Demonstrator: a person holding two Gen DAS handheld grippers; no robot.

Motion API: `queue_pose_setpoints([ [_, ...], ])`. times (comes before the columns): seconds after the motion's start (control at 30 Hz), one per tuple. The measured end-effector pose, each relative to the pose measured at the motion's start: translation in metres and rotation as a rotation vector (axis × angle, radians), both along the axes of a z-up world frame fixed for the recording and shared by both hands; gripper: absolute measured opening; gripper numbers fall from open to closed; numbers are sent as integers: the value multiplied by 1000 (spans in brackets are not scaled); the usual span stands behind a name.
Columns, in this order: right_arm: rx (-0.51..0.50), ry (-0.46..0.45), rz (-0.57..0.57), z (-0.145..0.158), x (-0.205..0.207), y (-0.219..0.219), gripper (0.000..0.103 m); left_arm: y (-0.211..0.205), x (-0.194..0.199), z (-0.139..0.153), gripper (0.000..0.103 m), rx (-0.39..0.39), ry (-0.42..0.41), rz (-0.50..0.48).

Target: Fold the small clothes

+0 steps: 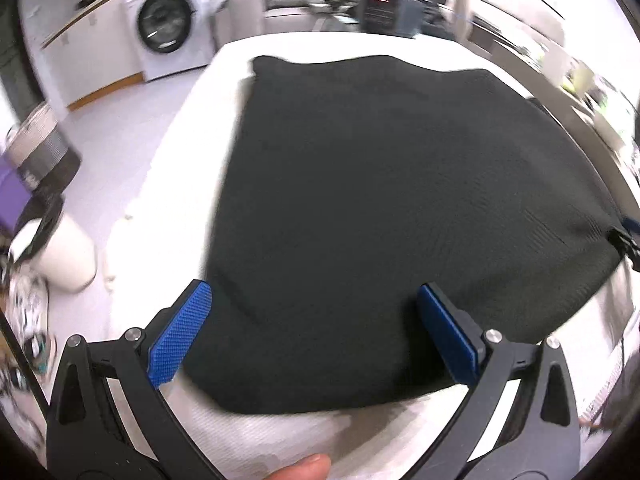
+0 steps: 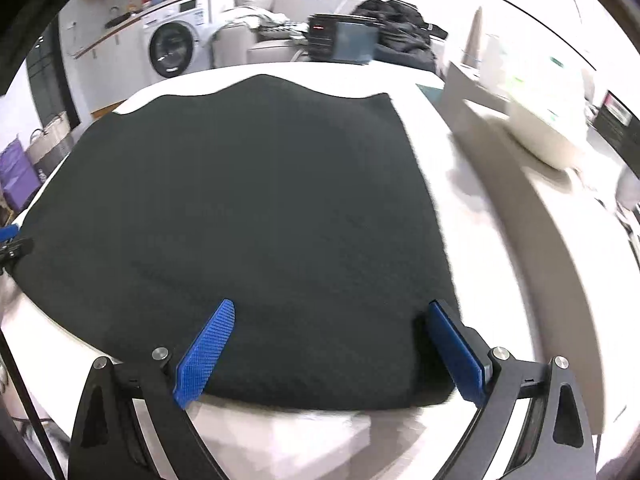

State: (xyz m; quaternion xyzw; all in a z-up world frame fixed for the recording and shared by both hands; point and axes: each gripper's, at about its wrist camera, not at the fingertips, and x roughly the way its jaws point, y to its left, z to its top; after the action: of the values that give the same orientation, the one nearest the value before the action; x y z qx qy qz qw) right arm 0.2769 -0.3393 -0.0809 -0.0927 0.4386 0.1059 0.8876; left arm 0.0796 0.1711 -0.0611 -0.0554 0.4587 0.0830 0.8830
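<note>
A black knit garment [image 1: 380,208] lies spread flat on a white table [image 1: 288,440]; it also fills the right wrist view [image 2: 248,216]. My left gripper [image 1: 314,304] is open, its blue pads [image 1: 180,332] wide apart over the garment's near left edge. My right gripper [image 2: 332,320] is open, its blue pads [image 2: 206,352] spread over the garment's near right corner. Neither holds anything. The right gripper's tip shows at the right edge of the left wrist view [image 1: 628,236], and the left gripper's tip at the left edge of the right wrist view [image 2: 10,240].
A washing machine [image 1: 166,24] stands behind the table at the left. A dark device with a red display [image 1: 380,4] and dark clothes [image 2: 396,20] lie beyond the far edge. A white box [image 2: 472,108] stands on the table's right. Baskets [image 1: 40,148] stand on the floor at the left.
</note>
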Motion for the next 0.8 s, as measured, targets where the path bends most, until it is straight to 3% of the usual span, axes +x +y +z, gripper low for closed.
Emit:
queue_pose_setpoints([
  [0.17,34,1,-57,5,-1,-34,97,29,-9,5,101,-54,-28,97],
  [0.3,75,22,-81,1,-6,-54,97,31,-7,4,101,-52,-30,90],
  [0.5,235,69,-87,-1,-2,-67,95,29,-4,-2,101,-89,-29,79],
  [0.53,272,73,-87,-1,-2,-70,89,29,-3,-2,101,-98,-33,76],
  [0.57,299,79,-91,-1,-1,-72,76,27,-2,-3,101,-105,-33,72],
  [0.67,385,103,-102,-2,0,-76,58,24,0,-2,100,-109,-38,68],
  [0.8,412,93,-99,-2,-2,-77,44,22,1,-3,86,-122,-35,61],
])
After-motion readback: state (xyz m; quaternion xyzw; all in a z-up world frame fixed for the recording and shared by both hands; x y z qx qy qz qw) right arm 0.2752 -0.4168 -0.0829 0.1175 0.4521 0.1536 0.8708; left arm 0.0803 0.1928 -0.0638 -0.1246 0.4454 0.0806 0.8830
